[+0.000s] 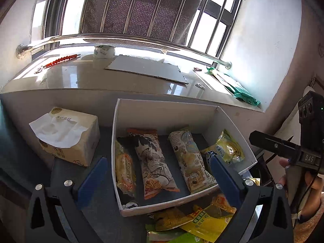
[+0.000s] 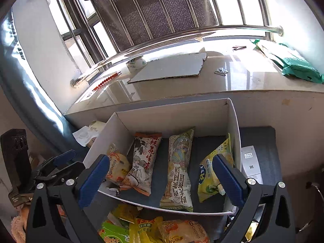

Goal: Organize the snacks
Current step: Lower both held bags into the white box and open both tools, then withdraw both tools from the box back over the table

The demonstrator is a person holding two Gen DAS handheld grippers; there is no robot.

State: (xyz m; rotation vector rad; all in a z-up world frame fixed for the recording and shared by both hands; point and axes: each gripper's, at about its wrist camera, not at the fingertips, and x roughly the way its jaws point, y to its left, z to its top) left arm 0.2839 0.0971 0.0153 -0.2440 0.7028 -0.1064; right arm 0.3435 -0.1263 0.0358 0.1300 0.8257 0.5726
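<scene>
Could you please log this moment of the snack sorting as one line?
step: between picks | left claw: open, empty | right claw: open, empty | white box: four snack packs in a row | loose snack packs: in front of box

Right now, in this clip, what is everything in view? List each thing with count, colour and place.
white cardboard box: one, white, centre of the dark table.
snack packets in box: four, orange, cream and yellow, in a row.
loose snack packets: several, yellow and green, heaped before the box.
tissue pack: one, beige, left of box.
grey cardboard sheet: one, on the sill.
tape roll: one, white, on the sill.
green bag: one, on the sill's right end.
left hand-held gripper: blue pads, open, empty.
right hand-held gripper: blue pads, open, empty.
</scene>
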